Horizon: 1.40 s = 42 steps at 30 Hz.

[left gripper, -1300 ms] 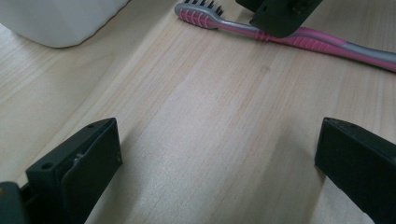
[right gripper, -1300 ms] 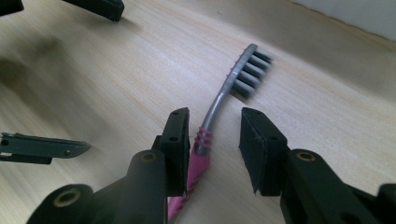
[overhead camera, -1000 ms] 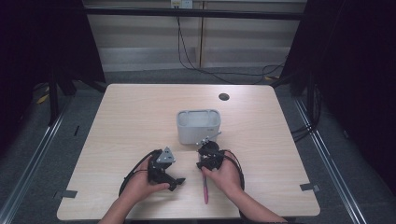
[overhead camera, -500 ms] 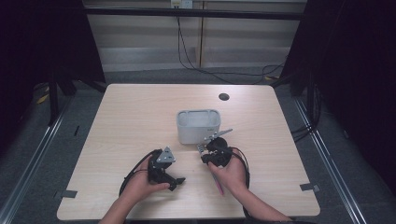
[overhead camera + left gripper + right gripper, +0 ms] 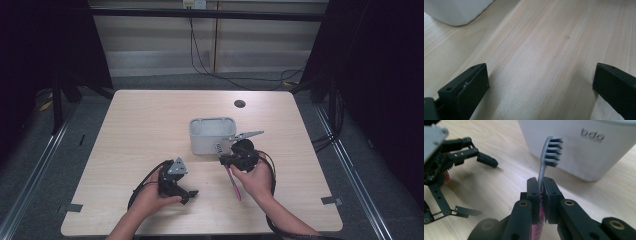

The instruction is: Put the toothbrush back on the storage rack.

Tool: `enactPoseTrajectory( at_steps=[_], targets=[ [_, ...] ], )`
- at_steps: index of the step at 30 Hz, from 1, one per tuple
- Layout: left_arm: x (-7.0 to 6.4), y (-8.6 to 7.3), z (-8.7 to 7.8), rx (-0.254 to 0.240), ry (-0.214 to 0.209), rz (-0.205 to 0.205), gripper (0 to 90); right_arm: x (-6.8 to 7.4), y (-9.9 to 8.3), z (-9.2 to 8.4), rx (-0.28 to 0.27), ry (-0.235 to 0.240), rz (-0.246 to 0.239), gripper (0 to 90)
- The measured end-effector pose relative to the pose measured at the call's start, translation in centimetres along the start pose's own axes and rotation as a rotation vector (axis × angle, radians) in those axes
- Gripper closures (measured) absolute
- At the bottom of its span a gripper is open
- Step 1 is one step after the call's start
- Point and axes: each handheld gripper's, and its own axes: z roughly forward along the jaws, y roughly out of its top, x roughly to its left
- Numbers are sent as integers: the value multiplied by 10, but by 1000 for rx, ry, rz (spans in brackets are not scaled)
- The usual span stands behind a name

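A toothbrush with a grey bristle head and a pink handle is clamped at its neck by my right gripper, which is shut on it. The head sticks up toward a white tub just beyond. In the high view the right gripper is held just in front of the tub, and the handle slants back under the hand. My left gripper rests low at the table's near left, jaws wide open with bare wood between them. The tub's corner is seen at the upper left there.
A dark round hole lies in the light wooden table behind the tub. Black cables trail from both grippers toward the near edge. Metal rails and dark floor flank the table on both sides.
My right gripper has lifted the toothbrush off the table and carried it up and a little right, closer to the tub's front. The left gripper has stayed where it was.
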Motion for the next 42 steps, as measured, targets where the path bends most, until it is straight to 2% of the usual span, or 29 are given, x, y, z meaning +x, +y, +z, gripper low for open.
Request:
enactPoseTrajectory(
  at_steps=[7,30,42],
  targets=[
    [0,0,0,-4,0,-3,0,-2,4,-13,-62,8,-8,847],
    [0,0,0,-5,-1,-4,0,-12,18,-41,-175,28,5,847],
    [0,0,0,-8,-1,-6,0,-16,31,-55,-261,12,5,847]
  ],
)
